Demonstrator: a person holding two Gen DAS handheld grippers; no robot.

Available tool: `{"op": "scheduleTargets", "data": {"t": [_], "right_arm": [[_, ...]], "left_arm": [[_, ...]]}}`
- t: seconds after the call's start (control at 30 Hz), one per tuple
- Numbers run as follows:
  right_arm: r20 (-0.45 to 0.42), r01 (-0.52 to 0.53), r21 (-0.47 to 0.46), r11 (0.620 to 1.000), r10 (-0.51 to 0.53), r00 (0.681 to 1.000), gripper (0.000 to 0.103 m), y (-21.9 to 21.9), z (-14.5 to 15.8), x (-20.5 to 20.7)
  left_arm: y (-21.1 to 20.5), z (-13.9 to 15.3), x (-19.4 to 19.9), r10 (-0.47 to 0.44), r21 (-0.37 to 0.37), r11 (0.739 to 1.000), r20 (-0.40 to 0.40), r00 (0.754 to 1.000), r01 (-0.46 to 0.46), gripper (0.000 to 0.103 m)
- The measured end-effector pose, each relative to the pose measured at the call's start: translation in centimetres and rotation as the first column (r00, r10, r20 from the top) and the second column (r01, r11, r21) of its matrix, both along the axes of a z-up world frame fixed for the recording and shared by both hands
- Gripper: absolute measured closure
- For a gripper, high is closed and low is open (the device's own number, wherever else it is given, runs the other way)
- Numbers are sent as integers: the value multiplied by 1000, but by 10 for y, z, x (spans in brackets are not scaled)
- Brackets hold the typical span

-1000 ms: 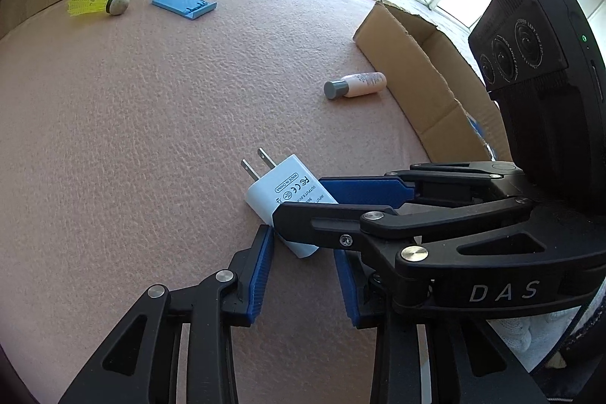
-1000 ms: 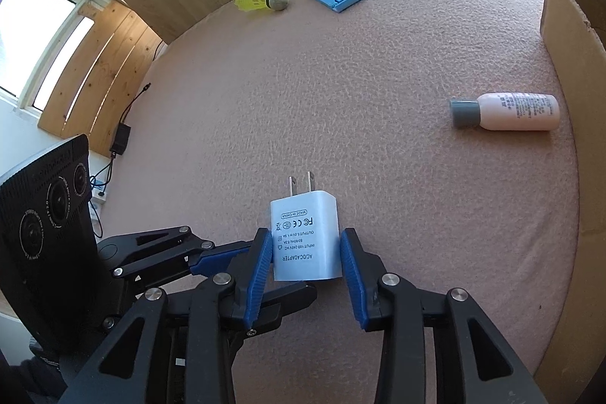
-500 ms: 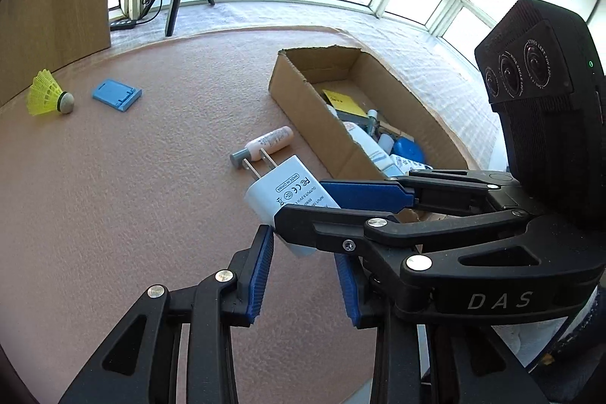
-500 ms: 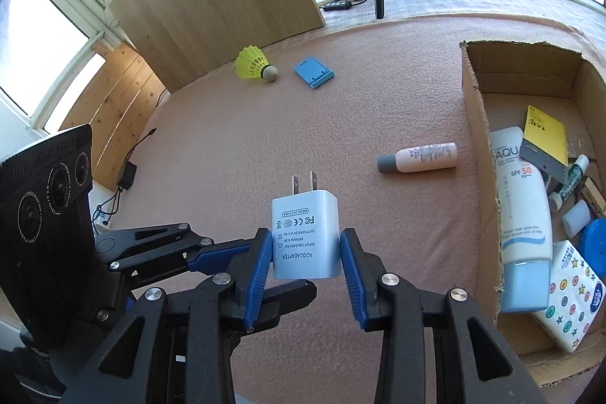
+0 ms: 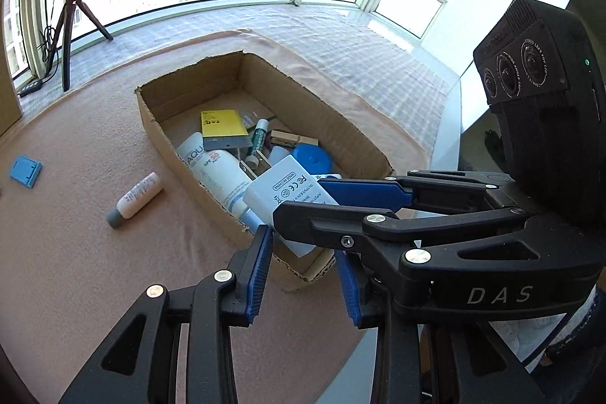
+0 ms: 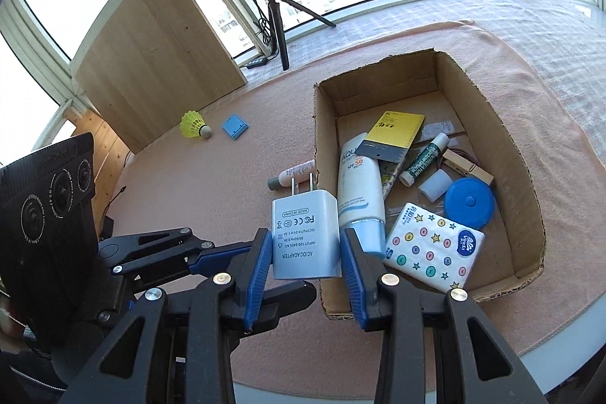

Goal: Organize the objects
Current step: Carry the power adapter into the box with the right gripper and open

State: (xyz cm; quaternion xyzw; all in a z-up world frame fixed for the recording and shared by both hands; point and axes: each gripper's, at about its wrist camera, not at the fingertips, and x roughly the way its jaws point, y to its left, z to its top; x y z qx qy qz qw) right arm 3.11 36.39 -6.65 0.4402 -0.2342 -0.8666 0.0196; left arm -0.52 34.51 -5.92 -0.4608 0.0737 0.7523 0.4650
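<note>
My right gripper (image 6: 305, 234) is shut on a white AC/DC adapter (image 6: 305, 237), prongs pointing away, held in the air beside the near left wall of an open cardboard box (image 6: 322, 146). In the left wrist view the adapter (image 5: 288, 184) hangs over the box's (image 5: 170, 154) near end, with the right gripper (image 5: 299, 199) crossing in from the right. My left gripper (image 5: 303, 245) stands open; the adapter's rear end lies between its blue pads with gaps on both sides. Its fingers (image 6: 212, 258) reach in from the left under the adapter.
The box holds a sunscreen tube (image 6: 358, 188), yellow packet (image 6: 394, 131), blue round case (image 6: 469, 201), tissue pack (image 6: 431, 252) and small items. On the pink mat lie a small bottle (image 5: 136, 194), blue holder (image 6: 235, 127) and yellow shuttlecock (image 6: 193, 125). A ring-light tripod (image 6: 274, 10) stands behind.
Both grippers have risen from the mat and swung toward the box together, the adapter still in the right one. The box's inside has come fully into view.
</note>
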Motion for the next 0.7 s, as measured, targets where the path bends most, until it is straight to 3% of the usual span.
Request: {"op": "scheduleTargets", "data": {"t": [0.33,0.5,0.57,0.7], "right_arm": [[3,77,2,997,-77,997,68,23,-4,13],[-4,94,-3,996,-94,996,65,26,-5,16],[-8,112,20,993,-112,994,57,25,-4,18],[-17,125,20,992,-124,992,57,27,-2,20]], "left_arm": [[28,-10,2,-54,-12,998,-4,999,53,67],[31,-11,4,-59,-16,998,-1,998,59,46],[28,-9,6,-60,-19,998,-10,998,60,44],[19,-7,3,-41,-22,999,-11,999,40,44]]}}
